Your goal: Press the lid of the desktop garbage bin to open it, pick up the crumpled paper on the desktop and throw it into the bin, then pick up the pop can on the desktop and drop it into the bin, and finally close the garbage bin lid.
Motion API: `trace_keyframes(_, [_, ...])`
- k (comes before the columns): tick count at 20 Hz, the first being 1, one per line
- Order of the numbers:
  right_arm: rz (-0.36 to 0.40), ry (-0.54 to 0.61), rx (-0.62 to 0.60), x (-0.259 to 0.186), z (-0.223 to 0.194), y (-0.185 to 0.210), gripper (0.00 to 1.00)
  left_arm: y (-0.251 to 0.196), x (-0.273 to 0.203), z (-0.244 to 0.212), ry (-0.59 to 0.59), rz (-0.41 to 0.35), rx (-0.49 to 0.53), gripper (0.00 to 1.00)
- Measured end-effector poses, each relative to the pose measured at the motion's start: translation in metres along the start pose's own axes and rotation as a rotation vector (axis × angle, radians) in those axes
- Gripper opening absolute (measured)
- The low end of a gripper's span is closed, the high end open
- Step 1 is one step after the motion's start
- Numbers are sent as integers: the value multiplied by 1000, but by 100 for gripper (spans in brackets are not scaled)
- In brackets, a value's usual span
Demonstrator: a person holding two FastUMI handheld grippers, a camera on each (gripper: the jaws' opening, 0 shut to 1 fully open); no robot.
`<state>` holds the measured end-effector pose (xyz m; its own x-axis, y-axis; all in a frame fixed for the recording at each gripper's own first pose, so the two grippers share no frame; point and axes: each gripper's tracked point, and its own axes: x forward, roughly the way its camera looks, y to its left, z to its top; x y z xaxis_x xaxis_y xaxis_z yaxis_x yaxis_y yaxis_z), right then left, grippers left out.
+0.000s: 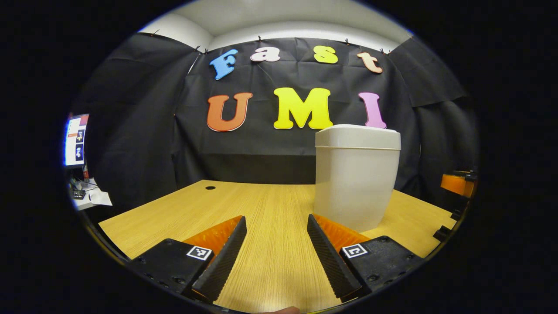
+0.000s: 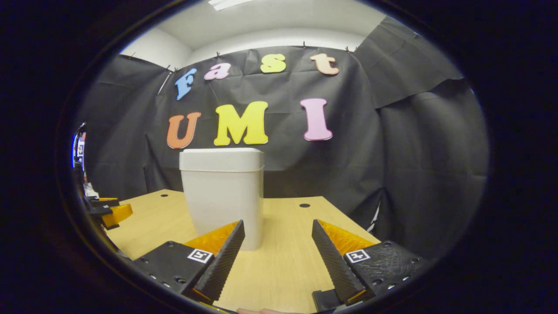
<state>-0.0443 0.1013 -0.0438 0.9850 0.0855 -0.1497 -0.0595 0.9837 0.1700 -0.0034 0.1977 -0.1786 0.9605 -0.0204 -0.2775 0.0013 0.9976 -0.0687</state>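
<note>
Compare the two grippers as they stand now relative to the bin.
The left gripper has the bin ahead to its right, behind its right finger; the right gripper has the bin ahead to its left, behind its left finger. Both are open, hold nothing, and hover low over the wooden table. The bin's lid is closed.

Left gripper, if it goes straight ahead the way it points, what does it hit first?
Probably nothing on the table: the left gripper points past the bin, which stands right of its line. The black cloth wall follows.
</note>
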Motion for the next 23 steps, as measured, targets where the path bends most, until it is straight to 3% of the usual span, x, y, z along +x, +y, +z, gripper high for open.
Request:
trace_keyframes(3, [49, -1, -2, 10, 6, 2, 95, -9, 8, 12, -50, -20, -39, 93])
trace_keyframes(11, [152, -55, -50, 24, 14, -2, 94, -6, 8, 16, -67, 17, -11, 93])
trace_keyframes(23, [130, -56, 9, 15, -1, -36, 94, 1, 17, 16, -45, 66, 8, 93])
